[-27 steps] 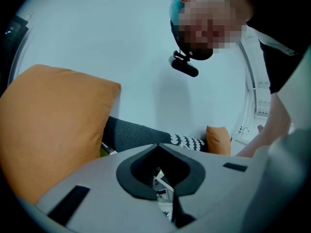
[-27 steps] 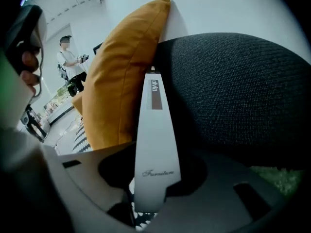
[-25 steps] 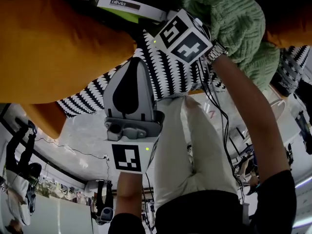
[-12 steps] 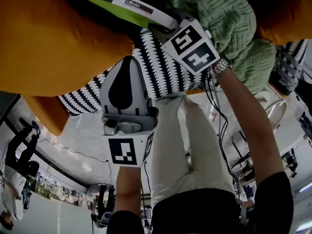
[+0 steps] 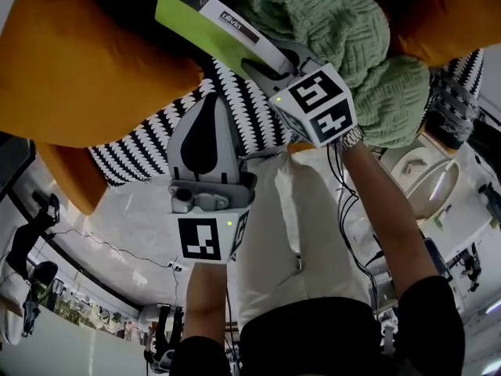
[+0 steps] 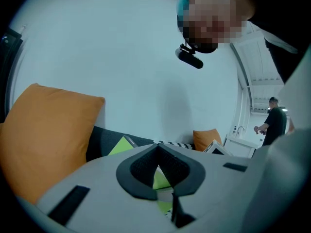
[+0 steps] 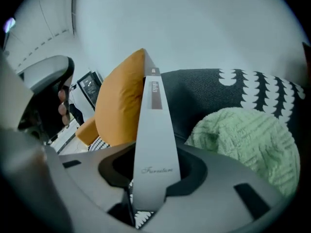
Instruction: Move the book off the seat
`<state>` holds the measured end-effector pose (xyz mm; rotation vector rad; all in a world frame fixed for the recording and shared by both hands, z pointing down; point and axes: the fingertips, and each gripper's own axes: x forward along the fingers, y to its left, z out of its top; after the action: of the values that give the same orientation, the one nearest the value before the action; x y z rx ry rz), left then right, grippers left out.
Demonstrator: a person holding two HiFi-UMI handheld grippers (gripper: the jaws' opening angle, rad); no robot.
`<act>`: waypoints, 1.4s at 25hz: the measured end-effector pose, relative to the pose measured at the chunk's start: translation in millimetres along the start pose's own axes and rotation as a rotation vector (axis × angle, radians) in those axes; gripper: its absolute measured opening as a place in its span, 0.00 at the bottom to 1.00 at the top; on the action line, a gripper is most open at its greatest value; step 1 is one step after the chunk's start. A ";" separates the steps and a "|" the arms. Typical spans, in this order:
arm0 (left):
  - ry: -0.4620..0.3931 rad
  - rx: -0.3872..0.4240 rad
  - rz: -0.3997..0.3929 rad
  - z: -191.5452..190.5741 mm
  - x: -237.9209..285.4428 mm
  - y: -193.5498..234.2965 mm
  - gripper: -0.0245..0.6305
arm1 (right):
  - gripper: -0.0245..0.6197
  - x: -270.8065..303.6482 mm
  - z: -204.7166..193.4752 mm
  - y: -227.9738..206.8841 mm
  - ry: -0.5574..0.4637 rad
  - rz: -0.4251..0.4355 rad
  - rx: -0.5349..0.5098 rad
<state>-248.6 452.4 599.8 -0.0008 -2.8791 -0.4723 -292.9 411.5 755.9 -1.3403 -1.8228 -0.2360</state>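
We are gripping the book (image 5: 223, 30) with our right gripper (image 5: 272, 59). Its fingers (image 7: 193, 173) are pressing on both sides of the book's near end, held a moderate way apart by the book's thickness. In the right gripper view the pale spine is running straight up between the fingers, with a line of script print on it just above them.

In the head view the book is tilting away from the gripper. Its green cover is facing the large orange cushion (image 5: 86, 77), and its white spine is facing the green knitted throw (image 5: 344, 30). The book is sitting between those two, over the dark seat back (image 7: 194, 93). We cannot tell whether its far end is touching anything. The black-and-white patterned seat cover (image 5: 254, 112) is showing under the gripped end, and a strip of the same pattern is showing below the right fingers in that gripper's own view.

We are holding our left gripper (image 5: 210, 100) just beside the right one, over the patterned cover. Its fingers (image 6: 141, 171) are meeting at the tips with nothing between them, and a sliver of the book's green is showing through the small gap behind them. A second orange cushion (image 5: 438, 10) is lying beyond the throw.
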 end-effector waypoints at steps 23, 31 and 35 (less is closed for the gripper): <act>-0.084 0.030 0.066 52.5 -92.9 -20.3 0.05 | 0.27 -95.9 10.1 84.2 -0.115 0.003 0.068; -0.107 0.061 0.028 86.9 -132.4 -78.1 0.05 | 0.27 -174.1 5.4 117.1 -0.179 0.011 0.128; -0.122 0.064 0.026 111.1 -154.6 -101.3 0.05 | 0.27 -212.1 18.9 130.4 -0.217 0.011 0.123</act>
<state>-126.0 396.8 431.4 -0.0587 -3.0085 -0.3881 -174.8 327.9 552.4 -1.3309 -1.9739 0.0300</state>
